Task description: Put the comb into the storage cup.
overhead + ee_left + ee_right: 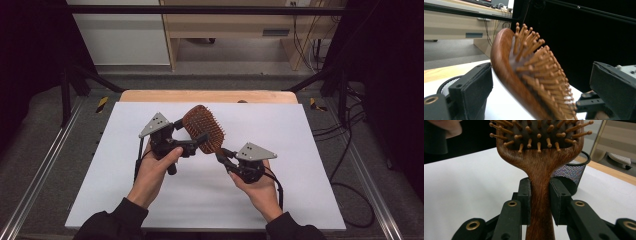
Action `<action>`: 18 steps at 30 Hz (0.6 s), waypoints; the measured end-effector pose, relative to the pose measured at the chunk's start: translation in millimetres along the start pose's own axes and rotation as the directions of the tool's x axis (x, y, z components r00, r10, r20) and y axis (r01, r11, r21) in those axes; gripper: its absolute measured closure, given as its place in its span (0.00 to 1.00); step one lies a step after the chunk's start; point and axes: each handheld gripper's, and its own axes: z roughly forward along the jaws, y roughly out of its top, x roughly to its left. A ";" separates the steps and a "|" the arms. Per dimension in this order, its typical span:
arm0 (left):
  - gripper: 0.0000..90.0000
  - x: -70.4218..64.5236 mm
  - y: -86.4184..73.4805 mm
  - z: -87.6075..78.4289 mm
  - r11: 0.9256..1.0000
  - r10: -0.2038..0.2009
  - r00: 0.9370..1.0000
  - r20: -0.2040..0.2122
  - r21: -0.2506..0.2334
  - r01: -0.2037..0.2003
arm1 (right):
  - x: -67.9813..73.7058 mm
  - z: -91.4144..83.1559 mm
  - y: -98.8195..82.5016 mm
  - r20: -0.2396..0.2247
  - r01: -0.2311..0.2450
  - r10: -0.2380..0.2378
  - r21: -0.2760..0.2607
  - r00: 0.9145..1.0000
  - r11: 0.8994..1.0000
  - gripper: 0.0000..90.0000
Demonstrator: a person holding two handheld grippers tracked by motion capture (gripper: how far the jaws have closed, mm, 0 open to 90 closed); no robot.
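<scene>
Item: wooden hairbrush (202, 129), paddle type, with wooden pins on a dark cushion. It is held above the white table (300, 150), near the middle, bristle face turned up and towards the person.

Holding: the handle (541, 195) is clamped between the two black jaws of the right gripper (540, 202), both pads pressed flat on the narrow sides of the handle just below the head. The left gripper (192, 142) is placed at the head of the brush; in the left gripper view its jaws are seen spread, one on each side of the head and neither clearly pressed against it, so it is judged released around the brush rather than gripping it.

Handling, as judged: a stiff, fairly light body of polished wood, likely somewhat slippery under hard pads. The pins (539, 65) and cushion are taken to be the weak parts, easily bent or snagged, and are better not squeezed. The handle is rated the best place to be gripped; the solid rim (501, 62) of the head is a second choice, taken edge to edge.

Also present: a black mesh cup (574, 173), seen on the table behind the brush in the right gripper view.
</scene>
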 end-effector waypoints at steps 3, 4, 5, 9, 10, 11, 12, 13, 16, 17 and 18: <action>0.07 3.0 1.9 1.8 1.000 -0.020 1.000 0.005 -0.003 0.020 | 1.9 1.0 -0.2 0.000 0.015 -0.015 0.006 1.000 1.000 0.81; 0.07 3.3 2.3 1.9 1.000 -0.026 1.000 0.010 -0.005 0.026 | 2.2 1.6 -0.5 0.002 0.017 -0.017 0.007 1.000 1.000 0.81; 0.08 3.3 2.6 2.0 0.999 -0.034 0.999 0.014 -0.008 0.034 | 2.3 1.8 -0.7 0.003 0.019 -0.019 0.008 1.000 1.000 0.81; 0.14 5.1 1.6 0.0 0.999 -0.048 0.999 0.026 0.005 0.048 | 2.6 2.4 -0.7 0.004 0.022 -0.022 0.009 1.000 1.000 0.81; 0.15 6.0 1.0 -0.8 0.998 -0.062 0.998 0.028 0.002 0.062 | 2.8 2.2 -0.7 0.006 0.024 -0.024 0.009 1.000 1.000 0.81; 0.17 7.0 0.4 -1.7 0.997 -0.076 0.997 0.027 0.001 0.076 | 3.0 2.1 -0.7 0.007 0.026 -0.026 0.009 1.000 1.000 0.81; 0.20 8.3 -0.1 -2.4 0.996 -0.089 0.996 0.030 -0.002 0.089 | 3.1 2.1 -0.7 0.007 0.025 -0.025 0.007 1.000 1.000 0.81; 0.22 9.5 -0.5 -2.9 0.995 -0.101 0.994 0.034 -0.001 0.101 | 3.2 2.2 -0.7 0.008 0.024 -0.024 0.006 1.000 1.000 0.81; 0.27 11.8 -1.3 -3.0 0.992 -0.129 0.991 0.042 -0.002 0.130 | 3.5 2.5 -0.6 0.009 0.026 -0.026 0.006 1.000 1.000 0.81; 0.29 12.5 -1.2 -3.0 0.990 -0.143 0.989 0.045 -0.006 0.143 | 3.7 2.5 -0.6 0.009 0.027 -0.027 0.006 1.000 1.000 0.81; 0.30 13.0 -1.1 -2.8 0.987 -0.157 0.986 0.047 -0.012 0.158 | 3.8 2.6 -0.7 0.009 0.029 -0.029 0.007 1.000 1.000 0.81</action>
